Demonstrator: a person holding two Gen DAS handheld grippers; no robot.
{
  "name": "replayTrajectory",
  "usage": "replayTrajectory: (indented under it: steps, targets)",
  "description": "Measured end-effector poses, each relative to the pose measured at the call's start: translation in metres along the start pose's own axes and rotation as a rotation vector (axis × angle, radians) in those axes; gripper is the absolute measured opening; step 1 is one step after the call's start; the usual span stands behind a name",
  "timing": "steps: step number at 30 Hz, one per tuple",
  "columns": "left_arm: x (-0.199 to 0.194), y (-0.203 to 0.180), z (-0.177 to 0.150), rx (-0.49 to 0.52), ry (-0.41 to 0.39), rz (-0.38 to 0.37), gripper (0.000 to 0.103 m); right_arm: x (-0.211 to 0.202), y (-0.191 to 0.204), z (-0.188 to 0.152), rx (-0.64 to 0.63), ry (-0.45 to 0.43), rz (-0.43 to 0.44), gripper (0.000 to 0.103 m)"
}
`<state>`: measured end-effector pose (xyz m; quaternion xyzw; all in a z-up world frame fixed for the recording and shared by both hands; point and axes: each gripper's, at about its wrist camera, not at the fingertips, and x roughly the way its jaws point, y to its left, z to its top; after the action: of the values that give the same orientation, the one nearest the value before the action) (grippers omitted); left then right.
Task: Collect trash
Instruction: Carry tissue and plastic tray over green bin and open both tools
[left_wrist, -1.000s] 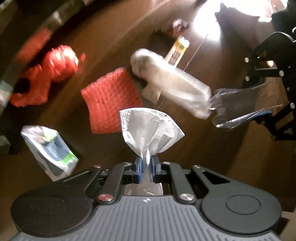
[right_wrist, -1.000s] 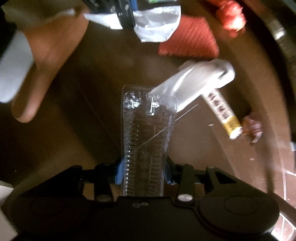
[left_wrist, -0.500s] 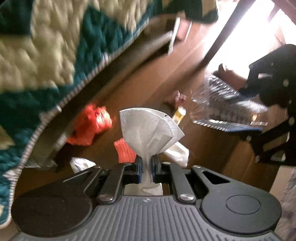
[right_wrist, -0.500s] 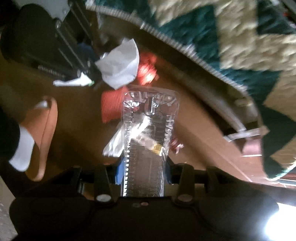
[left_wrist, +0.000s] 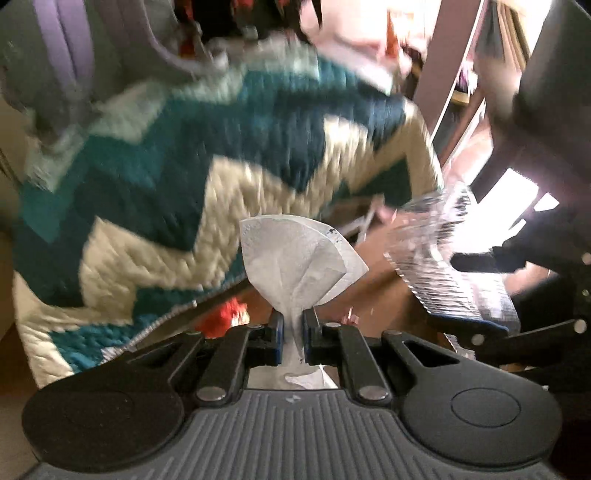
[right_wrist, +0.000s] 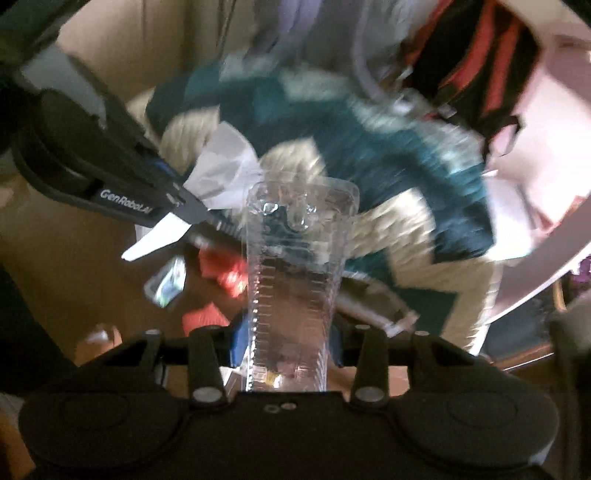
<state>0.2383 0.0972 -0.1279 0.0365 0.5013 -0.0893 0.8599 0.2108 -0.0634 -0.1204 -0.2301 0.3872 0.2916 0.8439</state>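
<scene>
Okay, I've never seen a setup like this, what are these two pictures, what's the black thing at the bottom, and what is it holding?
No robot here: a person carries a two-fingered clamp in each hand, each with a camera looking along its fingers. The black shape is that clamp. One picture is from the left hand-held gripper, pinching a white tissue. The other is from the right hand-held gripper, clamping a clear plastic container. Behind is a teal and cream quilt; red scraps and a wrapper lie on the brown floor. Both pictures are blurred.
</scene>
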Motion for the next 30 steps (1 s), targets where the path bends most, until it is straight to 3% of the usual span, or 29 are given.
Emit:
replayTrajectory:
  steps: [10,15,30]
  targets:
    - [-0.11,-0.071,0.039,0.018,-0.206,0.011,0.01,-0.136,-0.057,0.004,0.134,-0.18,-0.079,0.04]
    - [-0.15,-0.111,0.065,0.037,-0.273,-0.021,0.01,-0.199,-0.094,0.009,0.195,-0.25,-0.137,0.04]
    - [-0.243,-0.246,0.194,0.151,-0.468,-0.137,0.01,-0.348,-0.229,0.011,0.329,-0.446,-0.41,0.04]
